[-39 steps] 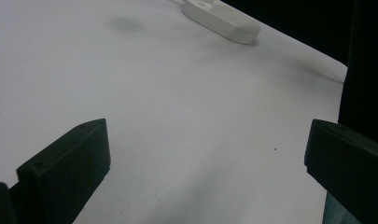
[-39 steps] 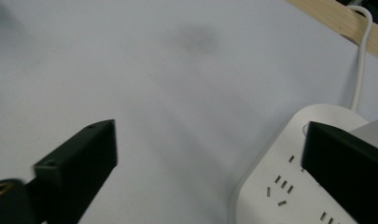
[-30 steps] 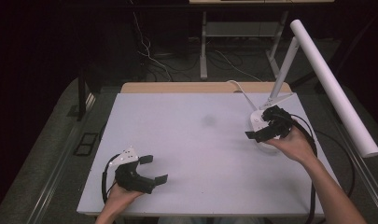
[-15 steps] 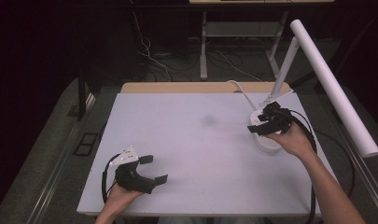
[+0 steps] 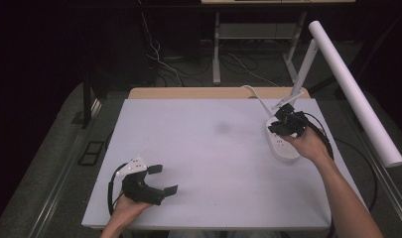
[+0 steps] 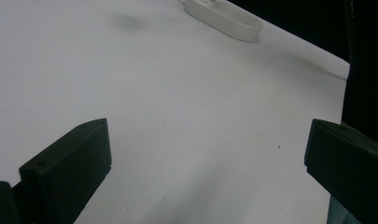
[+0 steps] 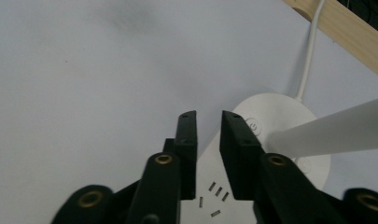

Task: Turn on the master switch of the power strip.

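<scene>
Two grippers over the white worktop (image 5: 203, 163). Lamp base (image 7: 275, 121) lies just beyond the right gripper (image 7: 209, 122), whose jaws have just been closing to a narrow gap, nothing between them; probably lining up on the power button (image 7: 253, 126). Left gripper (image 5: 161, 179) idles, jaws wide, empty.

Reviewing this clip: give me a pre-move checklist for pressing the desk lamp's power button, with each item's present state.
1. Right tongs nearly closed, a narrow gap left, nothing between them after closing: ok.
2. Tips over the lamp base, beside the power button: ok.
3. Tip touching the button: cannot tell.
4. Lamp arm apart from the jaws: ok.
5. Left tongs open, away from the lamp: ok.
6. Cord behind the base: ok.
</scene>
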{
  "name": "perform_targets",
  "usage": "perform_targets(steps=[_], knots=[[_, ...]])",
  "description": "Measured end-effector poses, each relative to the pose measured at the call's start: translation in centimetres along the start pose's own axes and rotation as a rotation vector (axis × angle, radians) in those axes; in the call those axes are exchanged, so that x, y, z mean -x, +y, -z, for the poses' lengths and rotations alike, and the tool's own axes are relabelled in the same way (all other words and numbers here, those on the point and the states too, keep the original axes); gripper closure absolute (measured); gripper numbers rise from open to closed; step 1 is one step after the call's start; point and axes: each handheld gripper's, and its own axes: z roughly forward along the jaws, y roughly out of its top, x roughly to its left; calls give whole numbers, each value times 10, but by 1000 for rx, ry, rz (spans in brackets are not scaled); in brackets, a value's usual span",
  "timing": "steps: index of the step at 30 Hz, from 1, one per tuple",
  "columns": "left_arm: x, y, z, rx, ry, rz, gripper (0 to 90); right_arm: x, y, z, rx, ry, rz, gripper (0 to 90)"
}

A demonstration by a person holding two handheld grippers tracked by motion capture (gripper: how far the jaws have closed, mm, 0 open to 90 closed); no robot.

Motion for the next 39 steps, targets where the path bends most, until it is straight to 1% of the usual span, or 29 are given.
perform_targets(steps=[1, 2, 3, 4, 6, 8, 12, 14, 18, 20, 25, 27, 29, 30, 35, 38, 39], knots=[[0, 0, 0, 1, 1, 0, 0, 1, 0, -1, -5, -4, 1, 792], [0, 0, 0, 1, 1, 0, 0, 1, 0, -1, -5, -4, 1, 792], [0, 0, 0, 1, 1, 0, 0, 2, 1, -4, -16, -15, 1, 840], [-1, 0, 1, 3, 2, 1, 0, 2, 1, -4, -16, -15, 1, 840], [-1, 0, 1, 4, 2, 2, 0, 3, 1, -5, -16, -20, -1, 876], [-2, 0, 1, 6, 3, 5, 0, 4, 2, -8, -19, -26, 6, 892], [-3, 0, 2, 8, 5, 7, 0, 5, 6, -13, -47, -42, 6, 892], [-3, 0, 2, 7, 5, 7, 0, 6, 7, -16, -49, -49, 10, 893], [-4, 0, 3, 7, 4, 9, 0, 7, 10, -20, -56, -56, -2, 893], [-4, 0, 3, 6, 5, 8, 0, 8, 10, -21, -59, -55, 6, 894], [-5, 0, 4, 6, 4, 5, 0, 10, 12, -27, -70, -68, -9, 894], [-5, 0, 4, 6, 6, 7, 0, 11, 12, -31, -81, -80, -17, 894], [-5, 0, 4, 5, 7, 8, 0, 11, 12, -33, -86, -86, -14, 894], [-5, 0, 4, 5, 7, 8, 0, 12, 11, -36, -95, -100, -13, 894], [-7, 0, 4, 14, 6, 15, 0, 16, 11, -42, -99, -118, -19, 894], [-7, 0, 4, 13, 7, 15, 0, 18, 10, -45, -98, -122, -14, 894], [-7, 0, 4, 13, 8, 14, 0, 18, 10, -47, -99, -122, -19, 894]])
